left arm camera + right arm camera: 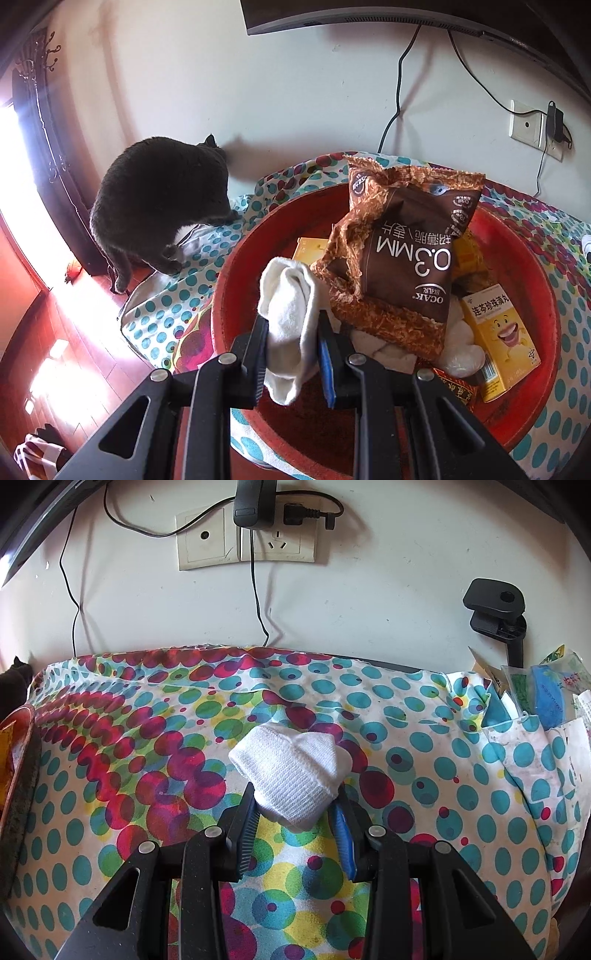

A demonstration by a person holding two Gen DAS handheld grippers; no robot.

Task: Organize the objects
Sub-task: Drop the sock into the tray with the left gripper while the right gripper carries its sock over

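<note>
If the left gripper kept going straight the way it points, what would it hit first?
Probably the crinkled brown snack bag standing in the red round basin, just beyond the white sock held in the left gripper; depth unclear.

We were in a lived-in home room. A grey cat (pixel 159 206) stood on the tabletop's polka-dot cloth (pixel 443 775), a television (pixel 369 14) hung on the white wall above wall sockets (pixel 245 535), and sunlight fell on a red wooden floor (pixel 55 332) beside a dark curtain (pixel 55 166).

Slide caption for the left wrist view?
Left gripper lifts a white sock over the cluttered red basin.
</note>
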